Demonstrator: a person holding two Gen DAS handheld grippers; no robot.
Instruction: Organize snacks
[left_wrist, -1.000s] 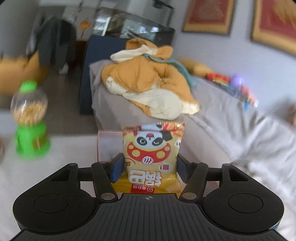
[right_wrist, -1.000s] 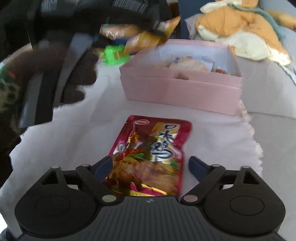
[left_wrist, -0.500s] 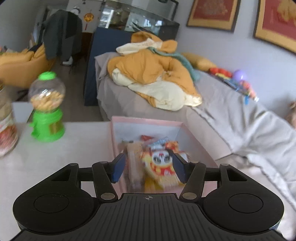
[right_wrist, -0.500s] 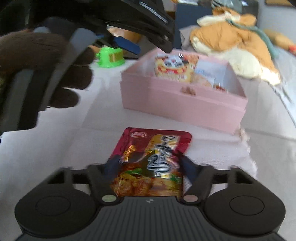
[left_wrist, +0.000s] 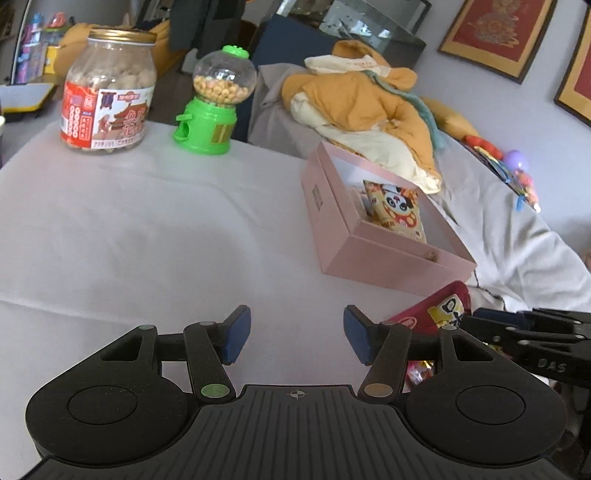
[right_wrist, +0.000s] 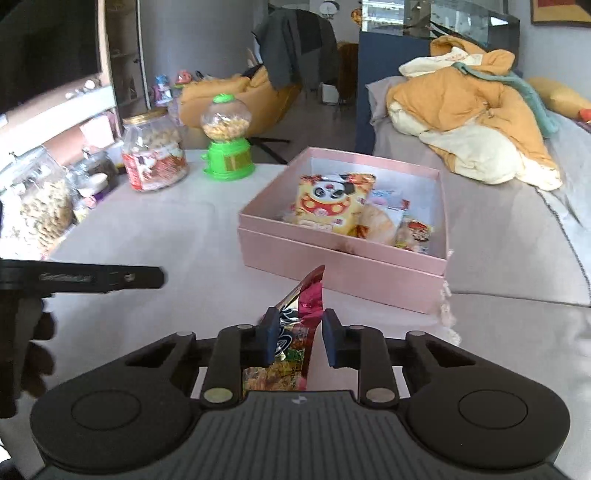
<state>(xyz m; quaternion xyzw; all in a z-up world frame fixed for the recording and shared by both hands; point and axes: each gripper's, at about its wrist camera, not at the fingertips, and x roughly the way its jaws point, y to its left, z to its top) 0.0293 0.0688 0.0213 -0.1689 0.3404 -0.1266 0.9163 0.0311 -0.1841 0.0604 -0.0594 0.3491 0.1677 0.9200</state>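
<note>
While the peanut jar (left_wrist: 107, 92) and the green candy dispenser (left_wrist: 210, 107) stand at the far left of the table (left_wrist: 129, 229), apart from the sorting, the left gripper (left_wrist: 295, 336) hovers over bare cloth with its jaws spread wide and nothing between them, so it looks free for another pick. Further right sits the pink box (right_wrist: 343, 273), open-topped, with the yellow panda snack bag (right_wrist: 332, 203) already lying inside, leaning against a pale wrapped pastry and a small red-labelled packet beside it; several snacks, then, appear to be stowed. Just short of the box's near wall, the right gripper (right_wrist: 297, 341) has just been closing and now pinches the red foil snack pack (right_wrist: 304, 302), which stands folded on edge between the blue pads with its tip raised off the table. That pack is outside the box, so the step in hand seems to be carrying it over the near wall and dropping it among the others. No other loose packets show on the visible cloth, so this may be among the last; what lies beyond the frames cannot be told.
</note>
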